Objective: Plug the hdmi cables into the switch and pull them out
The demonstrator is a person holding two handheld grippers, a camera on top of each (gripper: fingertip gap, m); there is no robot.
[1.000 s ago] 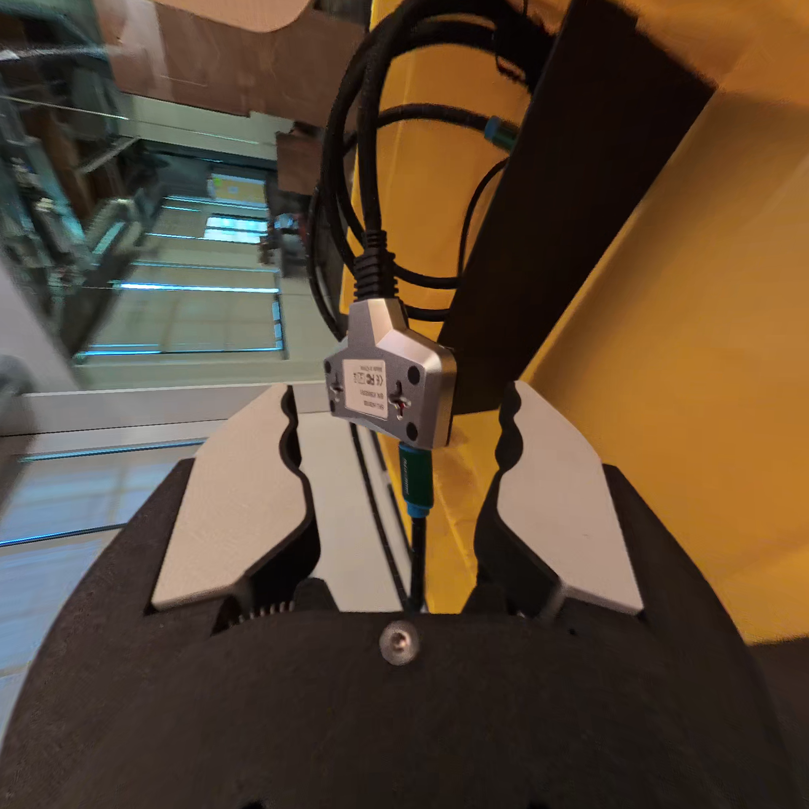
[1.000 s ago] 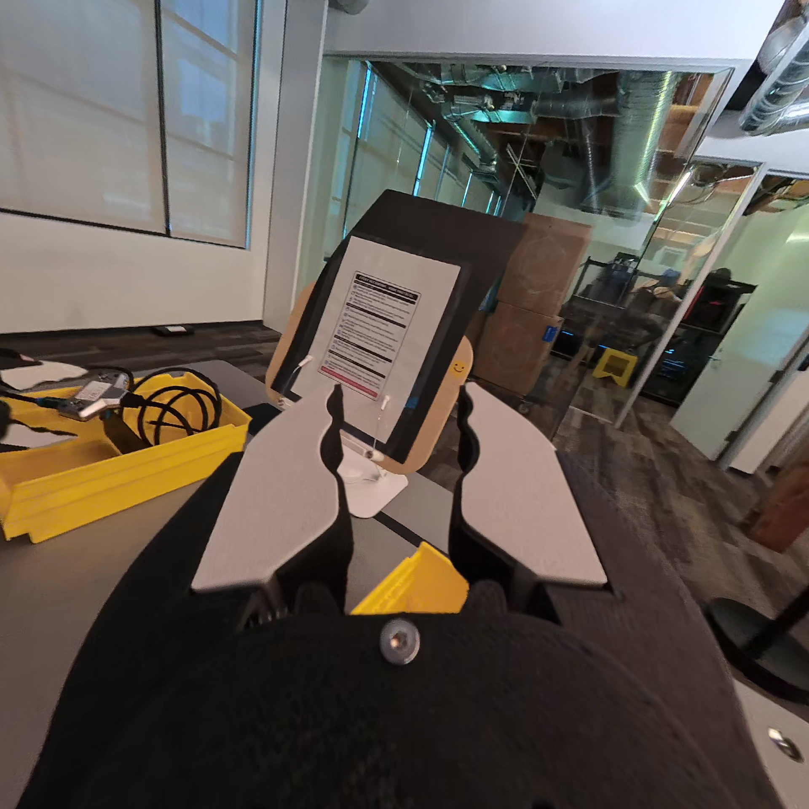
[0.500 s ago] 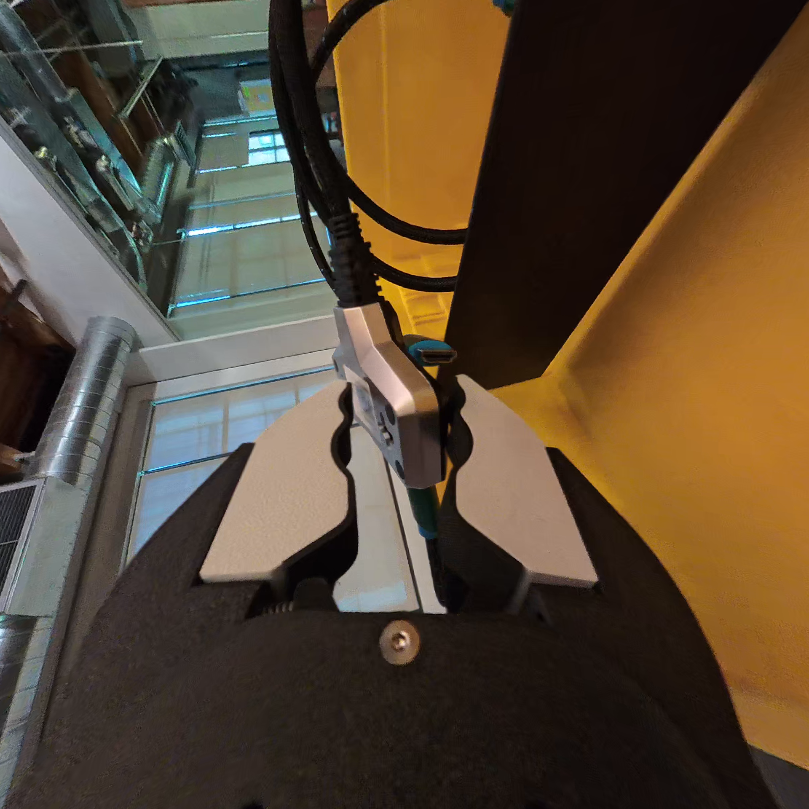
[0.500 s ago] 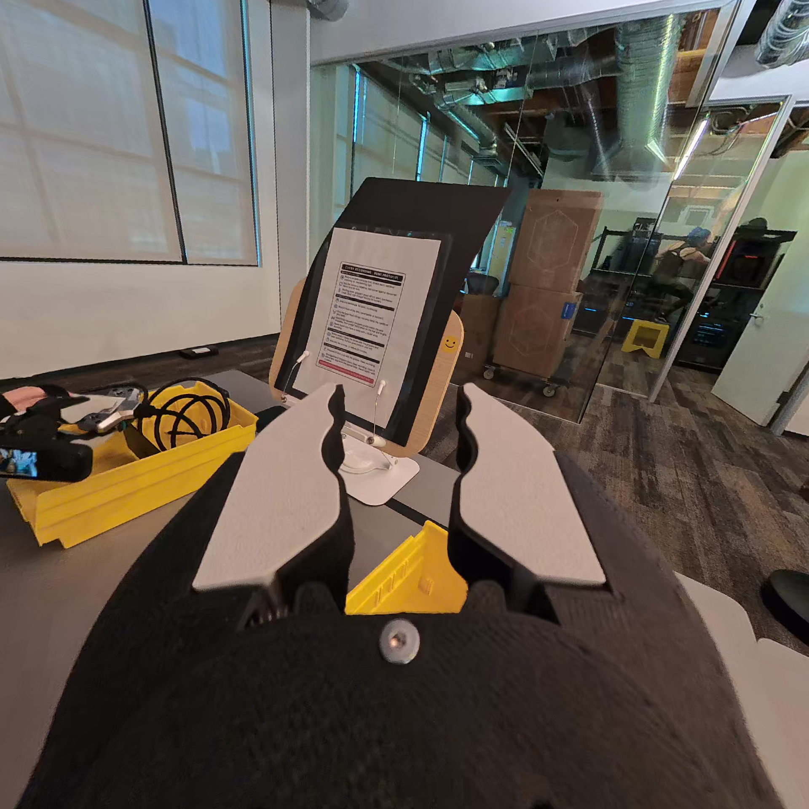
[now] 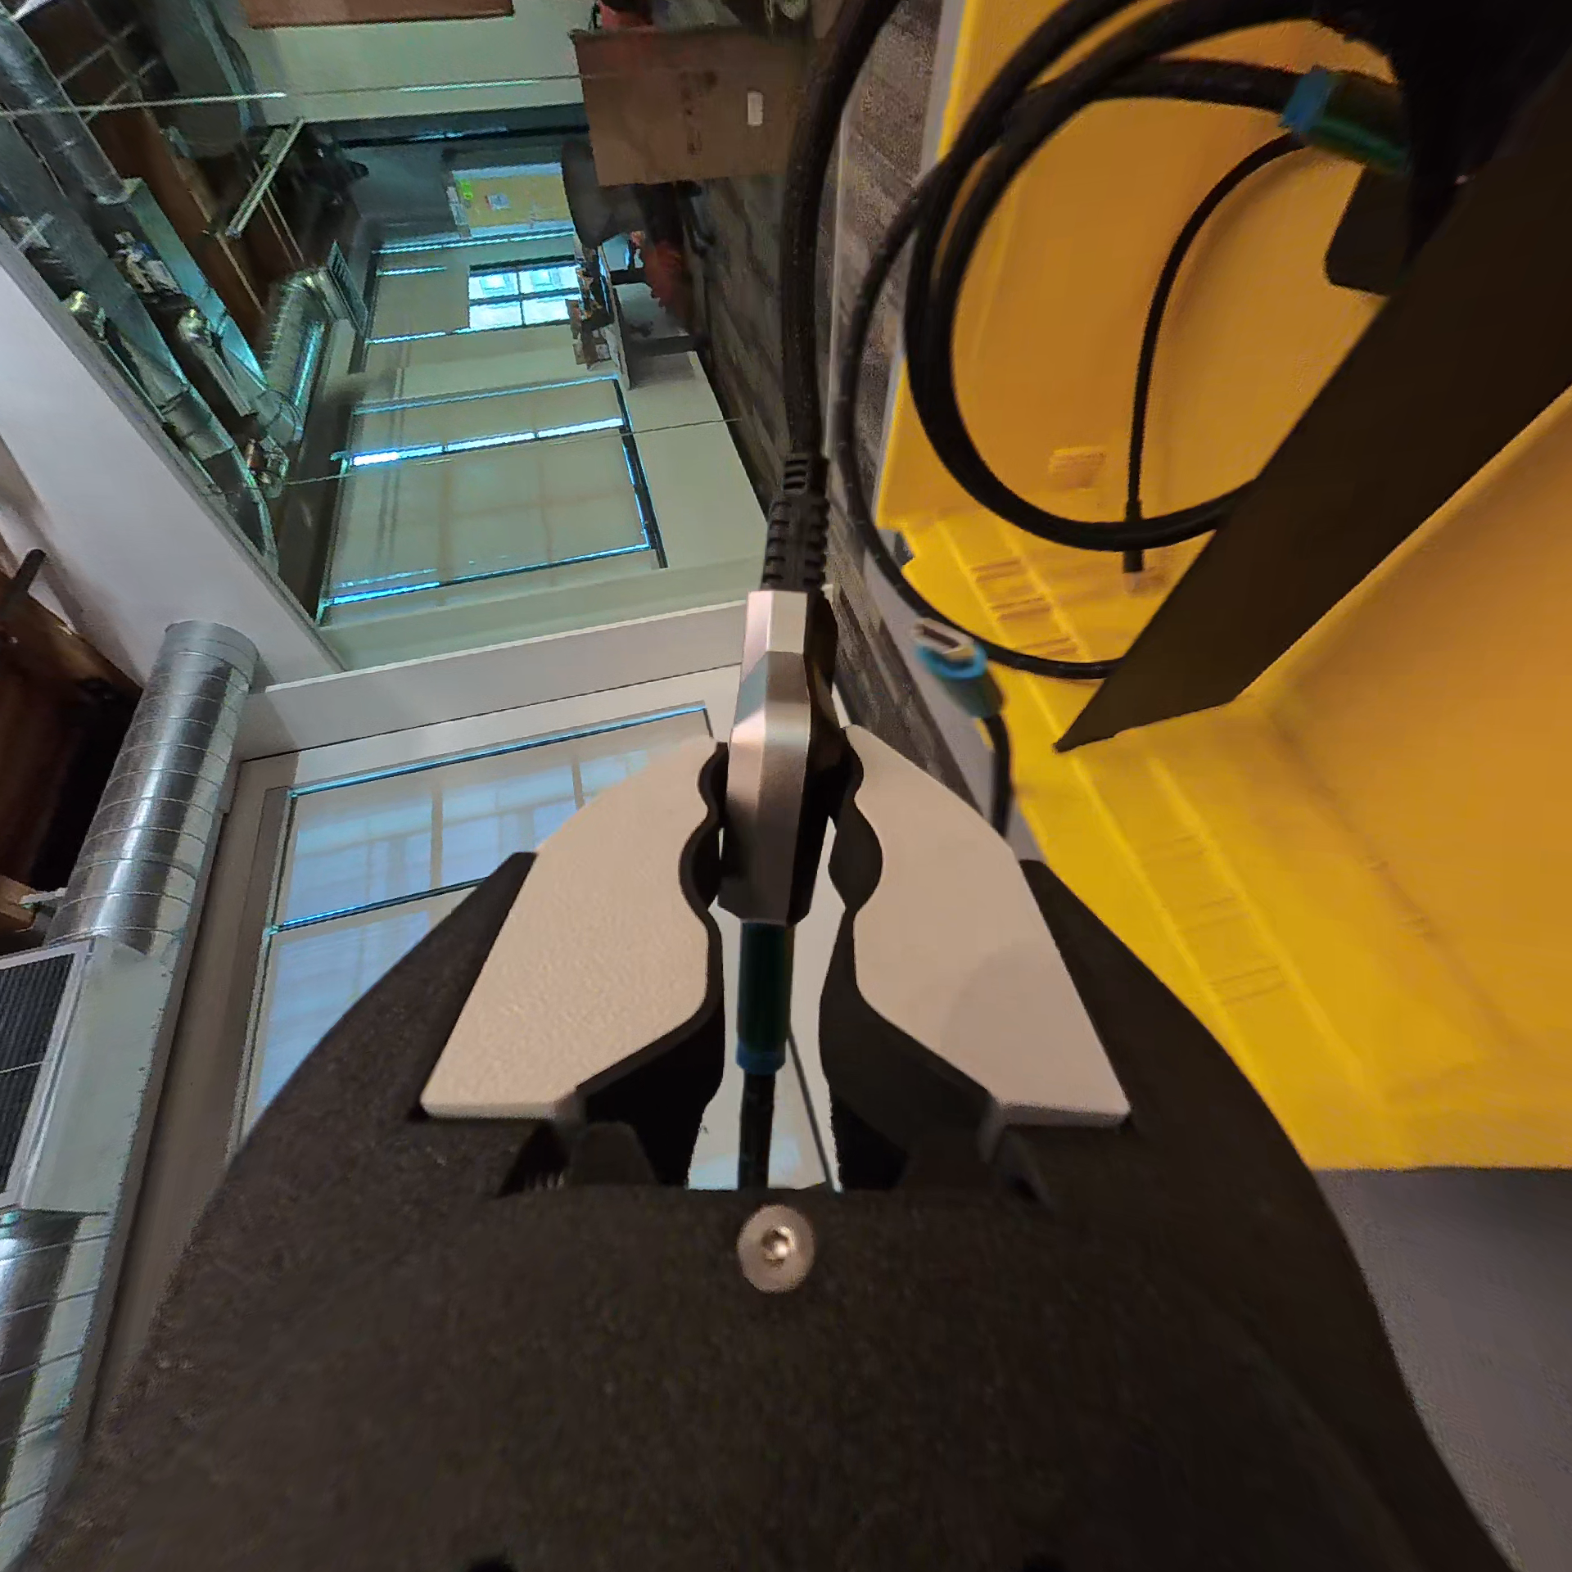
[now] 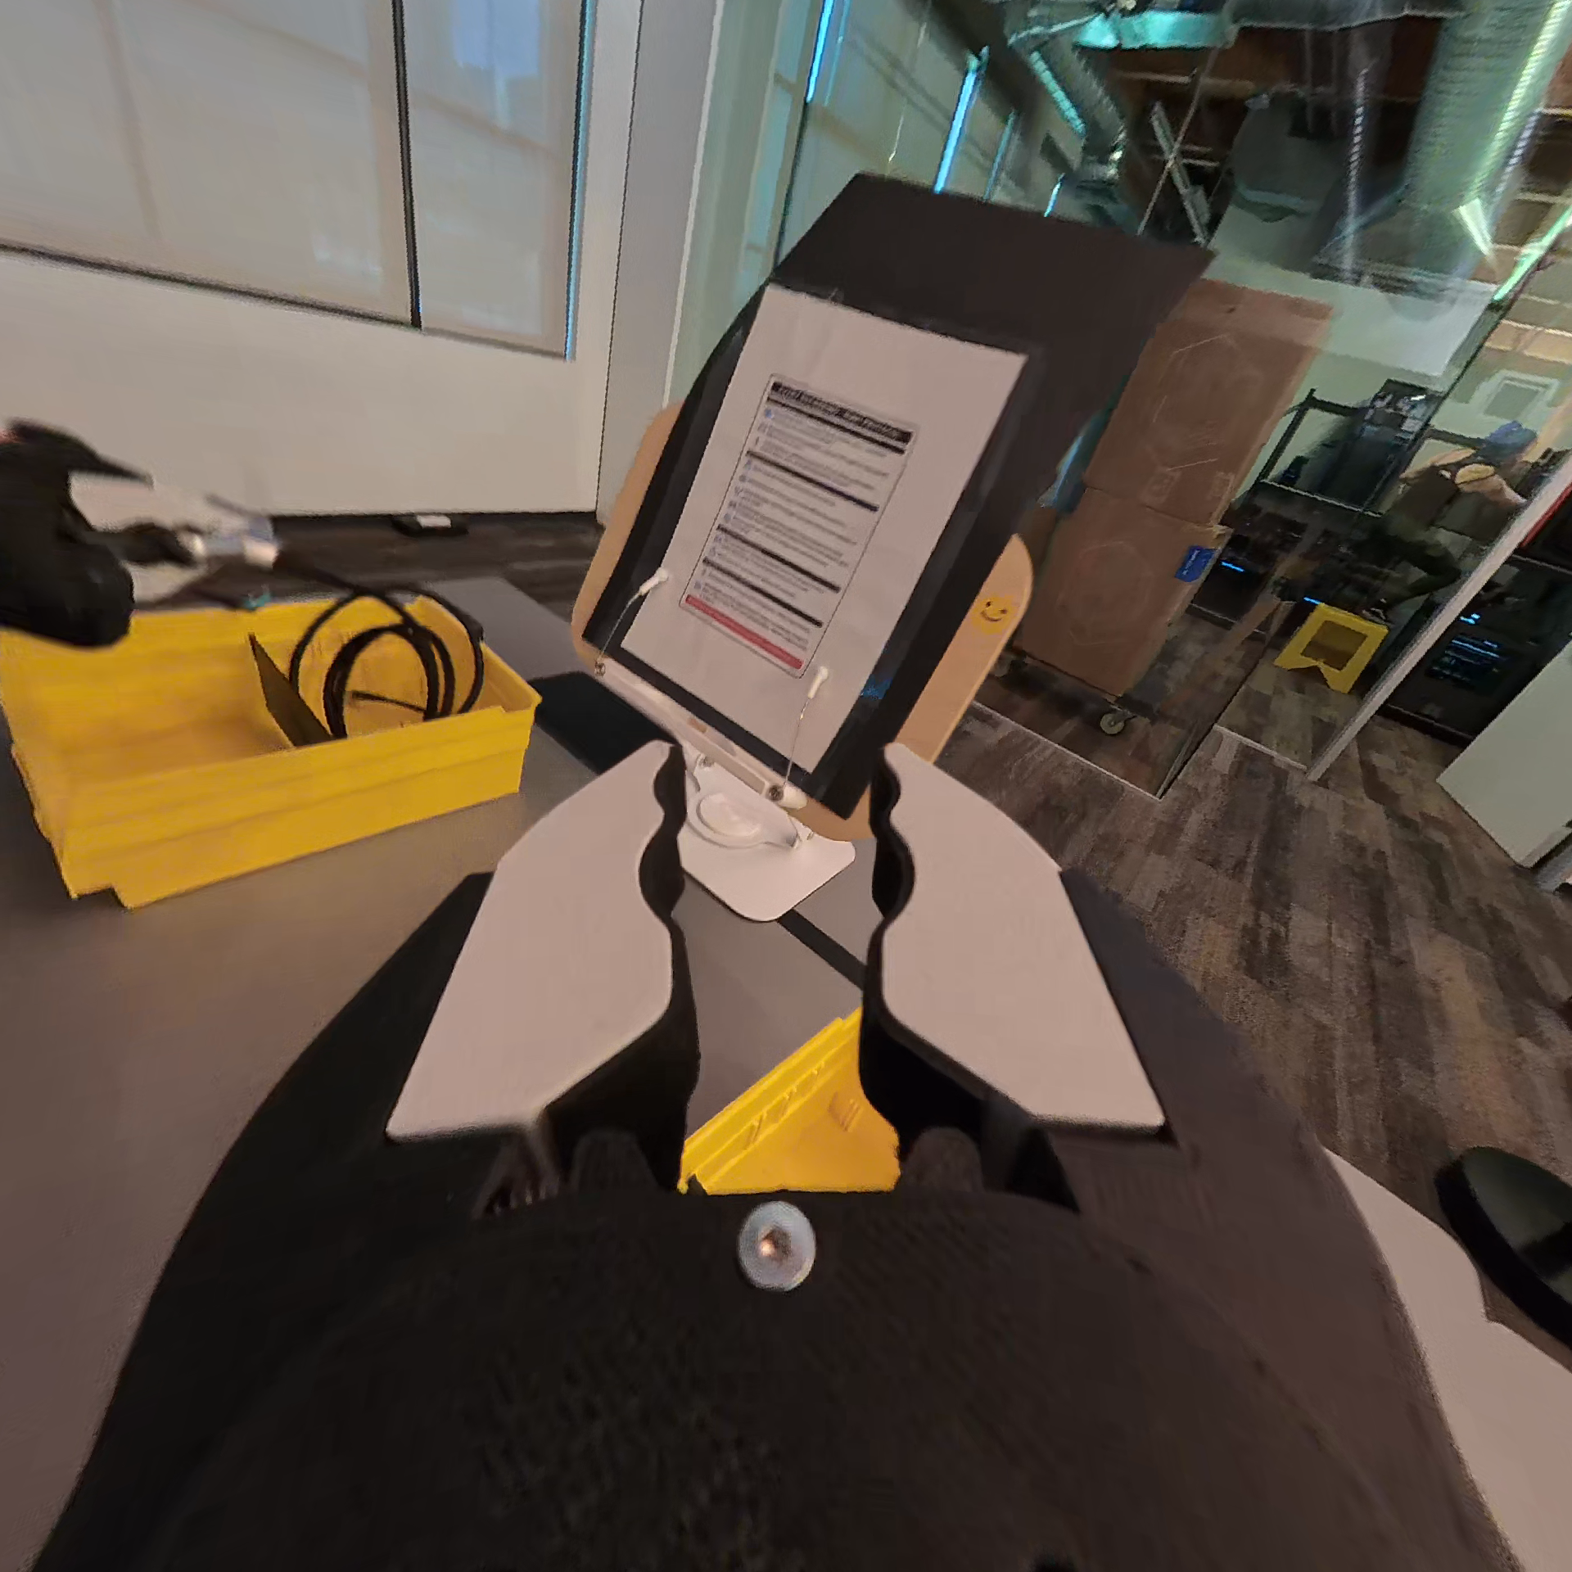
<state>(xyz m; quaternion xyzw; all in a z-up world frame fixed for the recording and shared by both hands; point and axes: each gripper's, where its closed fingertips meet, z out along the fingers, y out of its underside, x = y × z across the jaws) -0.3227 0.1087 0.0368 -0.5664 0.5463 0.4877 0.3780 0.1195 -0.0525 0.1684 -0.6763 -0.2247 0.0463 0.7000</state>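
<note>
In the left wrist view my left gripper is shut on the silver HDMI switch, seen edge-on and held outside the yellow bin. The switch's black lead runs up and away. A green-and-blue HDMI plug sits in the switch's near port. A loose HDMI plug with a blue collar hangs by the bin's rim. Black cables coil in the bin. My right gripper is open and empty above the grey table. The left gripper shows at the far left of the right wrist view.
A black divider stands in the yellow bin. A document stand with a printed sheet stands ahead of my right gripper. A second yellow bin's corner lies under my right gripper. Glass walls and carpet lie beyond the table. The tips of one gripper are about 50 centimetres away from the tips of the other.
My left gripper has closed on the switch, which turned from face-on to edge-on, and has drawn it out of the bin. My right gripper stays open and has shifted slightly.
</note>
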